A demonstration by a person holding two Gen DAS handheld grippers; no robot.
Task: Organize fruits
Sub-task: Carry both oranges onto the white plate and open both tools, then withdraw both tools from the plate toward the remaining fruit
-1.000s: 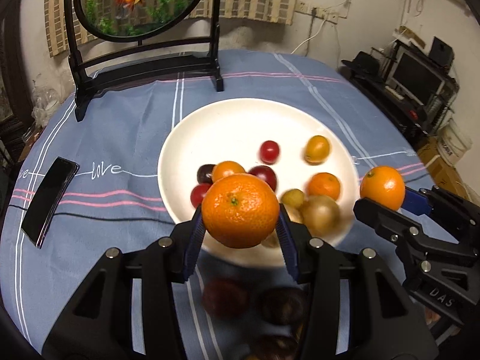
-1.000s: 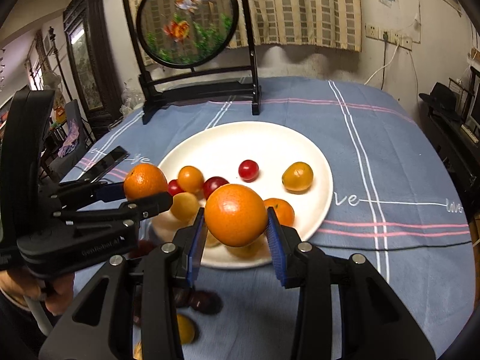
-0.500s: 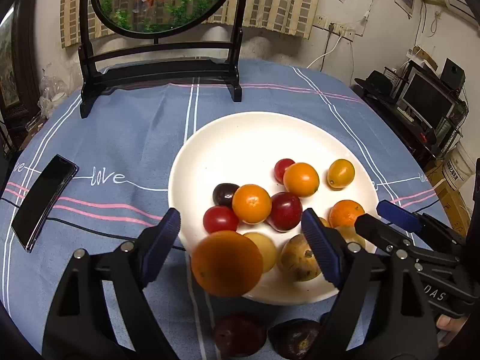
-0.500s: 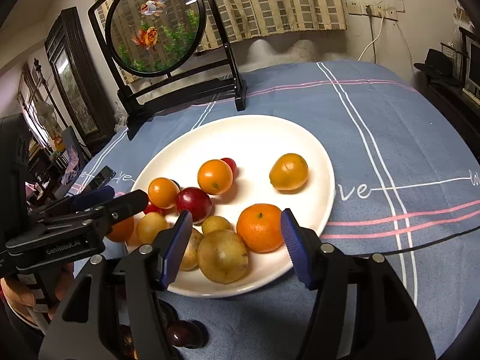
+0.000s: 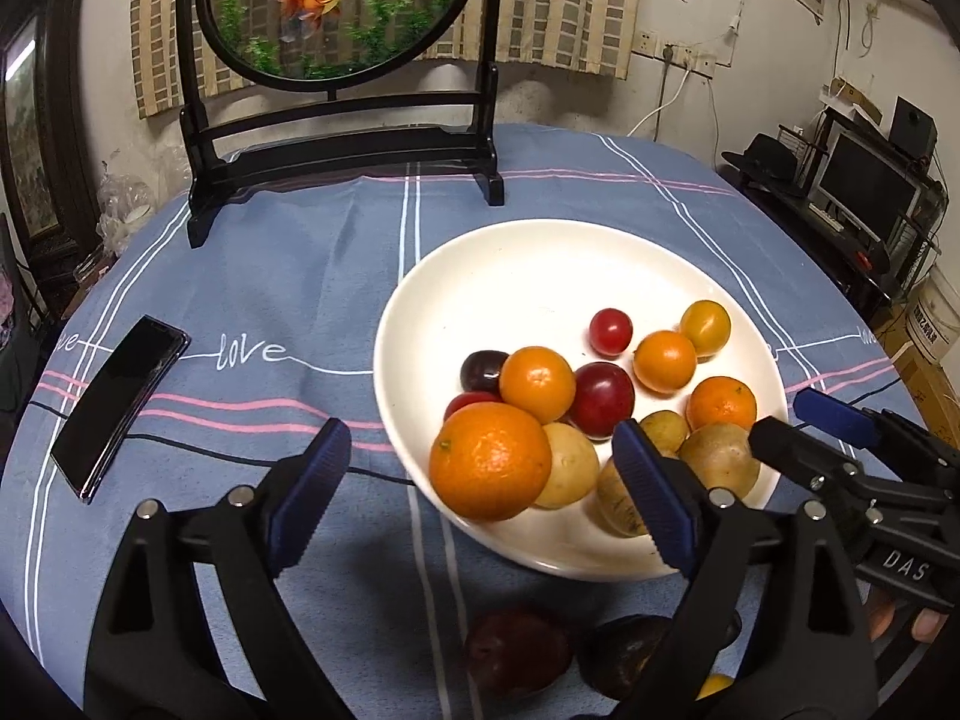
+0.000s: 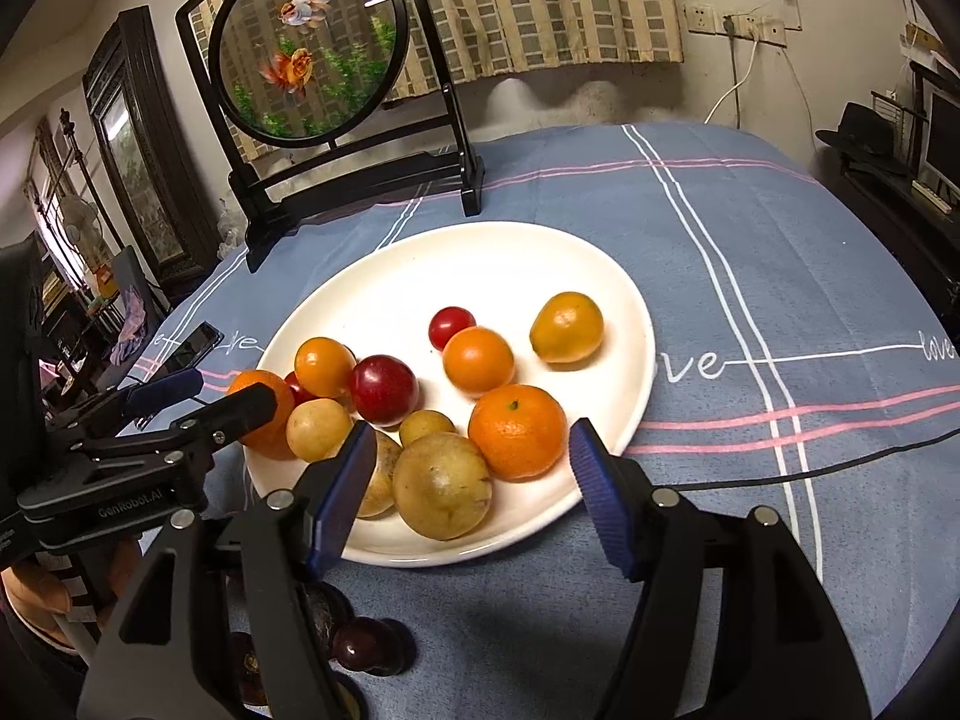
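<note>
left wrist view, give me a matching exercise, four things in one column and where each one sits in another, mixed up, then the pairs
Things:
1. large orange
2. phone
3. dark plum
4. goldfish screen

Places:
A. on the cloth, near side of the plate, off it
B. far end of the table, standing upright
C. at the plate's near left rim
D. flat on the cloth, left of the plate

Pairs: 1-C, 2-D, 3-A, 4-B
</note>
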